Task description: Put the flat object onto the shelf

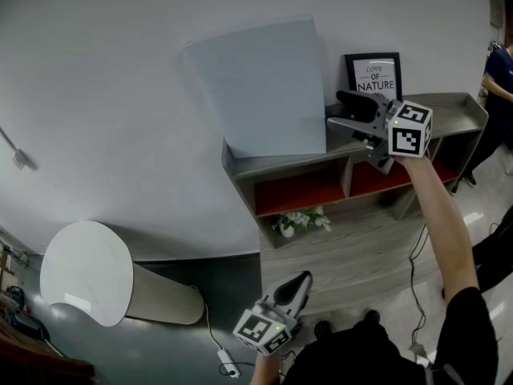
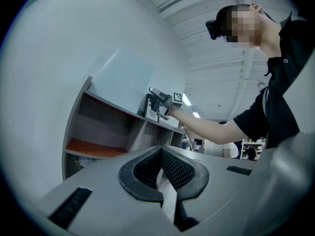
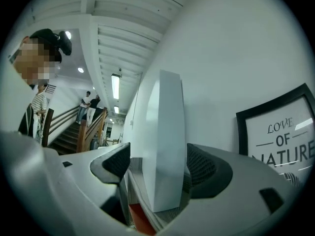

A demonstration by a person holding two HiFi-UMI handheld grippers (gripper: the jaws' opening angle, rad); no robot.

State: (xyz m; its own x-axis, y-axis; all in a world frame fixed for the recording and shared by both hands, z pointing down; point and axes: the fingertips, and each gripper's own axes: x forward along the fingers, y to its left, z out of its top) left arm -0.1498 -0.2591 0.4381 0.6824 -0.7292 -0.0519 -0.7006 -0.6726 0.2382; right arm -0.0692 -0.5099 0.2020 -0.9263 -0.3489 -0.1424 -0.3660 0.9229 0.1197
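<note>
The flat object is a pale blue-grey board [image 1: 260, 87]. It stands on its edge on top of the grey shelf [image 1: 457, 107] and leans against the white wall. My right gripper [image 1: 337, 109] is at the board's right edge, open, one jaw on each side of it. In the right gripper view the board [image 3: 167, 136] stands between the pads: the left pad [image 3: 115, 163] is apart from it and the right pad [image 3: 202, 168] is close beside it. My left gripper [image 1: 300, 283] hangs low near my body, shut and empty [image 2: 160, 154]. From there the board [image 2: 123, 80] shows far off.
A black-framed print reading LOVE OF NATURE [image 1: 373, 72] leans on the shelf top just right of the board. Red-floored compartments [image 1: 296, 191] lie under the top, with white flowers [image 1: 303, 220] lower down. A round white table [image 1: 86, 273] stands at the left. Another person [image 1: 497, 79] is at the right edge.
</note>
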